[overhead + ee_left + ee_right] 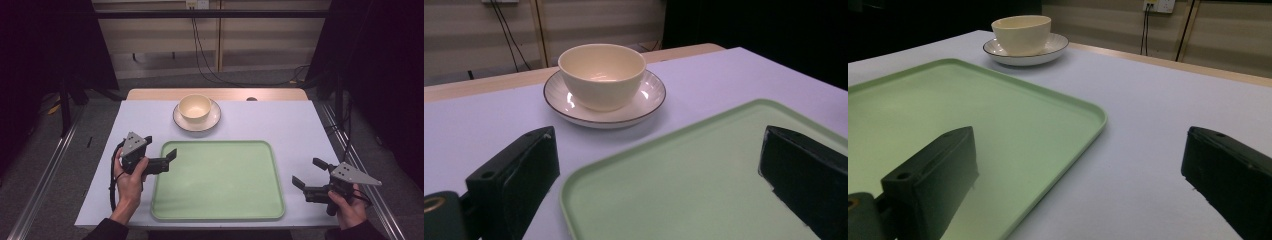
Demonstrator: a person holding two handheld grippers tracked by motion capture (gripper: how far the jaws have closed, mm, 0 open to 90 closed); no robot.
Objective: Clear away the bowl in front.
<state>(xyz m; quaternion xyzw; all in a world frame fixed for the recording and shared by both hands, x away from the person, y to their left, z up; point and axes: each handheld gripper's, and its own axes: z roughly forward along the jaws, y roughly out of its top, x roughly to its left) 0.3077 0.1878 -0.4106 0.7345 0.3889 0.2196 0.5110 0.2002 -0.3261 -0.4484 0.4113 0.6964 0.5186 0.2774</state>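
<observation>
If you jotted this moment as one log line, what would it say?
left gripper: open, at tray's left edge | right gripper: open, right of tray | green tray: empty | bowl: on saucer, behind tray, untouched

- A cream bowl (195, 106) stands on a white, dark-rimmed plate (214, 119).
- The pale table (295, 122) bears both.
- Black cables (199, 52) hang from a wall socket (196, 4) behind.

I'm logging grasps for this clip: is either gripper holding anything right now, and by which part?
Nothing is held. The left gripper and right gripper are both open and empty, beside the pale green plastic tray; the cream ceramic bowl sits untouched on its white saucer.
</observation>
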